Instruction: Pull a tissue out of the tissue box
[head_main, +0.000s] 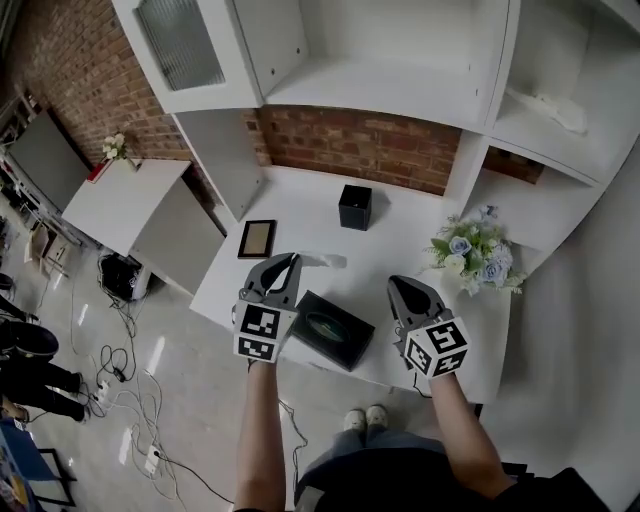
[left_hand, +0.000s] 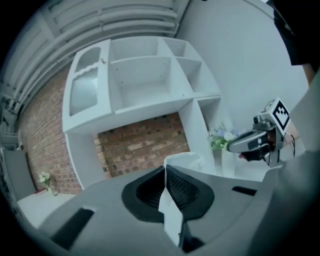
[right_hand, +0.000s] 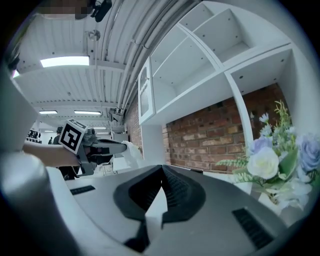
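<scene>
Head view looks steeply down on the table (head_main: 300, 210); gripper views, seemingly level, share the shelves (left_hand: 145, 80); left's catches the right gripper (left_hand: 231, 146).

White shelving unit (head_main: 390, 85) against a brick wall (head_main: 360, 145), cables (head_main: 115, 385) across the pale floor (head_main: 190, 360).

Grey tongs (head_main: 293, 260), marker cubes (head_main: 262, 333), white shoes (head_main: 364, 418)

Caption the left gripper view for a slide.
Left gripper shut on a white tissue, shelf unit and brick wall beyond.
</scene>
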